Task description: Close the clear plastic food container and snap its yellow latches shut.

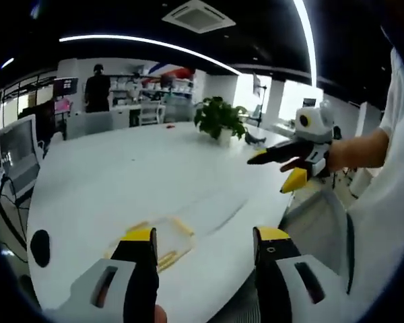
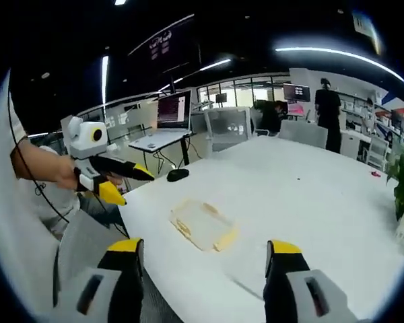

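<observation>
Probably handling as light, slippery, thin plastic: clear container (image 2: 203, 225) lying ahead of spread-jawed right gripper (image 2: 202, 259) and left gripper (image 1: 205, 245); pressing yellow latches (image 2: 225, 242) at edges.

- Your left gripper (image 1: 205, 243) has grey bodies ending in black jaws capped with yellow tips; each grey body carries a dark slot.
- Your right gripper (image 2: 205, 256) is built alike: grey, black, yellow tips.
- You wear a white short-sleeved top (image 1: 390, 202).
</observation>
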`<act>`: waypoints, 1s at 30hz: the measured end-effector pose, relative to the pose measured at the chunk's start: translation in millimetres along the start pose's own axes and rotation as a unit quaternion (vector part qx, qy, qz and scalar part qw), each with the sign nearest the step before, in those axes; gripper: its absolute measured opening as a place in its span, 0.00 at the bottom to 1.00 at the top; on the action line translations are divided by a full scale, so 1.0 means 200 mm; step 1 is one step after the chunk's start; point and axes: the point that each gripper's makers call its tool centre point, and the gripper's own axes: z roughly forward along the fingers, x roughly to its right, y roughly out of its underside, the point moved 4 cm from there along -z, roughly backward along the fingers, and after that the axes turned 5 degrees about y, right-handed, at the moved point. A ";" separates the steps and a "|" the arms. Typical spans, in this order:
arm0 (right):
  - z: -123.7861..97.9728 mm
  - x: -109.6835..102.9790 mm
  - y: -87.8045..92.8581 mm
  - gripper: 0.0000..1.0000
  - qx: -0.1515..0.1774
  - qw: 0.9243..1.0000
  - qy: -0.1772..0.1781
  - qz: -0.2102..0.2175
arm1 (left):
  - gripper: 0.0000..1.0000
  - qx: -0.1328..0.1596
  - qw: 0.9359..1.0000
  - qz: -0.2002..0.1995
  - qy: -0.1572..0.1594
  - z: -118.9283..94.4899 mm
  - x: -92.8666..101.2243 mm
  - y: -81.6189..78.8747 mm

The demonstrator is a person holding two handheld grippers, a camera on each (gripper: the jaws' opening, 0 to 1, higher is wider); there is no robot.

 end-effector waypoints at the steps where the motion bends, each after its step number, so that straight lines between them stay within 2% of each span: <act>1: 0.01 0.00 -0.01 0.72 -0.001 1.000 0.003 -0.009 | 0.57 -0.001 1.000 0.001 0.000 0.00 -0.01 0.00; 3: 0.03 0.00 -0.02 0.67 -0.001 1.000 0.001 -0.023 | 0.56 -0.004 1.000 0.007 0.000 0.00 -0.03 0.00; 8: 0.08 0.00 -0.04 0.65 -0.004 0.999 -0.003 -0.042 | 0.56 -0.012 1.000 0.014 0.005 0.00 -0.09 0.02; 11: 0.11 0.01 -0.05 0.65 -0.008 0.999 -0.006 -0.046 | 0.56 -0.027 0.999 0.032 0.009 0.01 -0.12 0.04; 17: 0.17 0.02 -0.06 0.65 -0.017 0.997 -0.004 -0.074 | 0.57 -0.038 0.997 0.056 0.019 0.01 -0.17 0.04; 20: 0.19 0.03 -0.06 0.65 -0.025 0.996 -0.007 -0.080 | 0.57 -0.044 0.997 0.065 0.022 0.01 -0.19 0.04; 27: 0.26 0.03 -0.01 0.63 -0.053 0.989 -0.016 -0.135 | 0.58 -0.066 0.993 0.096 0.029 0.02 -0.24 0.05; 30: 0.30 0.03 0.00 0.64 -0.064 0.988 -0.019 -0.139 | 0.58 -0.073 0.992 0.103 0.028 0.03 -0.26 0.06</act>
